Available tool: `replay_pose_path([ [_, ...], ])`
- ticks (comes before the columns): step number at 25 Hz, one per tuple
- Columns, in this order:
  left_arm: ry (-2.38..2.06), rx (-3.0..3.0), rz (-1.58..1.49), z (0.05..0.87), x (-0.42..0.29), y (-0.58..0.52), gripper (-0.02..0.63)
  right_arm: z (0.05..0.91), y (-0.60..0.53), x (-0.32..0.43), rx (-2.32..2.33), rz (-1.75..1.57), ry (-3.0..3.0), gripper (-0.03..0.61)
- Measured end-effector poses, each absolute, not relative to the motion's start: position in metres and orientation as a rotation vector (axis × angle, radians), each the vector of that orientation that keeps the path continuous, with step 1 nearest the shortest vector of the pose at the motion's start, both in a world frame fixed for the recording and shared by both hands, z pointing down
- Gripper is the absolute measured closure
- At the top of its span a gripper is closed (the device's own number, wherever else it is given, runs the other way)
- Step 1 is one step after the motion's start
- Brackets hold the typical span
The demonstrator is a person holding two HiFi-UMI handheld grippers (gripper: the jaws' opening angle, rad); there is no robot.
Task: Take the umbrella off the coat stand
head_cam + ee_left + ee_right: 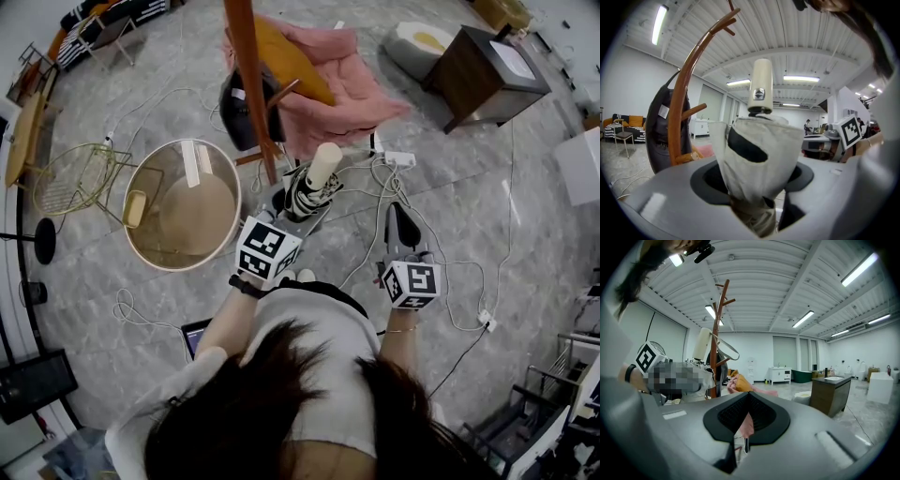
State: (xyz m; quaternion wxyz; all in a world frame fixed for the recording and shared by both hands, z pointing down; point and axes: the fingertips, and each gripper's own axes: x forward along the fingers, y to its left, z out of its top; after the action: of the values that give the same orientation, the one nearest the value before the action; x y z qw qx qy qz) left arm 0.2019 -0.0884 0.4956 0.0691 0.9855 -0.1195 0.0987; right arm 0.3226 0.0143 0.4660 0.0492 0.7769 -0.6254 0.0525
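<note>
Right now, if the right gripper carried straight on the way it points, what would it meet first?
Probably the pink cushion pile on the floor beyond the right gripper; nothing nearer shows in that line. Depth is unclear, so it might pass above the pile.

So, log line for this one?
left gripper: shut on umbrella | umbrella: upright beside coat stand | right gripper: shut, empty

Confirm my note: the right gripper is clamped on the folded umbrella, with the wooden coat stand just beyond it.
Wrong gripper: it is the left gripper that is clamped on the folded umbrella, with the wooden coat stand just beyond it. The left gripper view shows the fabric between its jaws.
</note>
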Motion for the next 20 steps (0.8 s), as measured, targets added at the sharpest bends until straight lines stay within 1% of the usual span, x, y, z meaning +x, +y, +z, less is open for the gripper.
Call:
replay_pose_path([
  [20,-0.354,2.97,0.286,0.4914,0.1955,-0.0834,0.282,0.467,0.0213,0.3179,2.38,0.163,-1.89,0.577],
])
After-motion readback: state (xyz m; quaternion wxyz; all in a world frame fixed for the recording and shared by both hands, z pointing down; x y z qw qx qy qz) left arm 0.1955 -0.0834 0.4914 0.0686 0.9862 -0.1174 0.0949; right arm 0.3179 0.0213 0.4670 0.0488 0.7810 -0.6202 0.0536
